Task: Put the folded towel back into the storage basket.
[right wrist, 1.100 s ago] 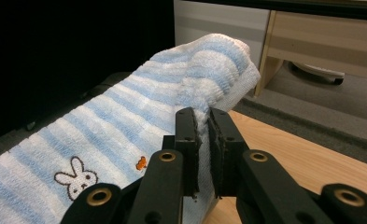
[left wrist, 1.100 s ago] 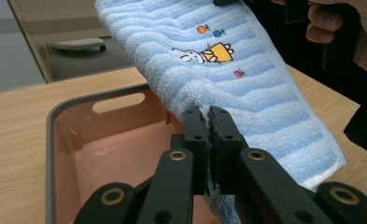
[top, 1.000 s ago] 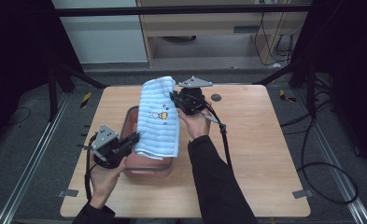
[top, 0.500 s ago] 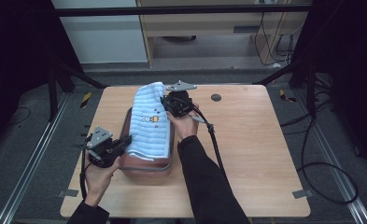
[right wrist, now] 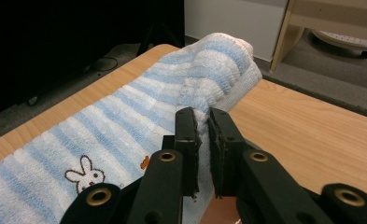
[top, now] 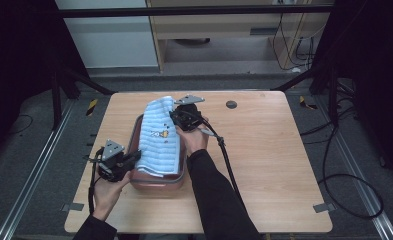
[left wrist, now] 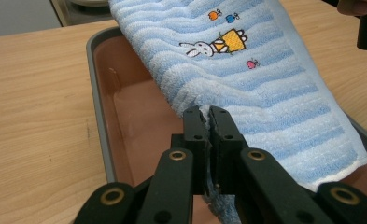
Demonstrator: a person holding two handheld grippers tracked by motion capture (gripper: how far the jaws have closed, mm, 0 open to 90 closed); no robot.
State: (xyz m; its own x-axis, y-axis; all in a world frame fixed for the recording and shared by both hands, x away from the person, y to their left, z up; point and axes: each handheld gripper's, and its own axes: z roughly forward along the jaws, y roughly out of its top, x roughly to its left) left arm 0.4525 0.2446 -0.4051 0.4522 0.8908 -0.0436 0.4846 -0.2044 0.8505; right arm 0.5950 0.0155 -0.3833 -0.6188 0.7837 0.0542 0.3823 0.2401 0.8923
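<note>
Wooden table [top: 264, 165] amid dark room, both grippers' fingers clamped on striped towel [top: 159, 137] over tray [top: 156, 181]

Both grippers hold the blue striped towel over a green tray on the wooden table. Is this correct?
Not quite: the tray is pinkish-brown with a grey rim, not green, as the left gripper view shows. The rest stands: the left gripper and the right gripper are both shut on the blue striped towel over that tray on the wooden table.

Blue-and-white striped towel [left wrist: 246, 74] (rabbit motif) over seemingly pinkish-brown tray [left wrist: 125, 116].
</note>
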